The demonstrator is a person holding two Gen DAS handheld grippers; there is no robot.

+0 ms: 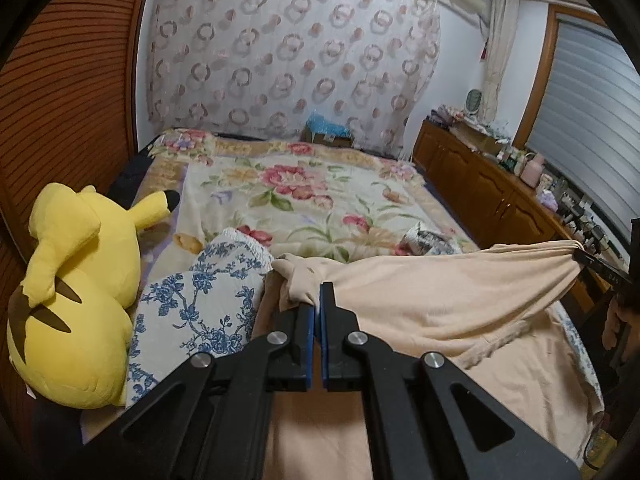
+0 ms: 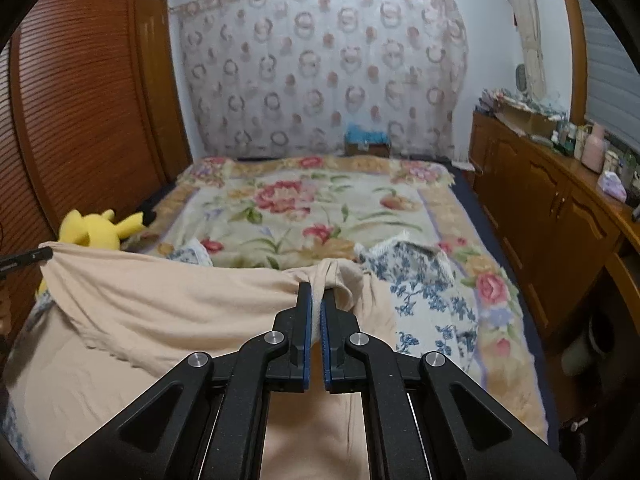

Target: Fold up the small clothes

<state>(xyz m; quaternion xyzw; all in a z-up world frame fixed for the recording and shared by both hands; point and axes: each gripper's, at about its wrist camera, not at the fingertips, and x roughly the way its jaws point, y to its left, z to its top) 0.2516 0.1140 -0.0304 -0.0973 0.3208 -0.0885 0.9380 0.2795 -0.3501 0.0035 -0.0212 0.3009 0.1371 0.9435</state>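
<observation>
Here the beige garment (image 1: 420, 292) hangs stretched between the two claws, its top edge lifted off the bed's near end while its lower part drapes down over the bed toward the near edge. The left claw (image 1: 320, 292) is clenched on a bunched corner of the cloth, and the right claw (image 2: 316, 296) is clenched on the opposite corner. Under the garment lies a blue-flowered white cloth (image 1: 200, 300), spread on a floral blanket (image 2: 312, 208) that covers the bed. A yellow plush toy (image 1: 76, 304) sits at the bed's left edge, beside a slatted wooden wardrobe (image 2: 80, 100). A wooden cabinet (image 2: 560, 208) runs along the right side.
</observation>
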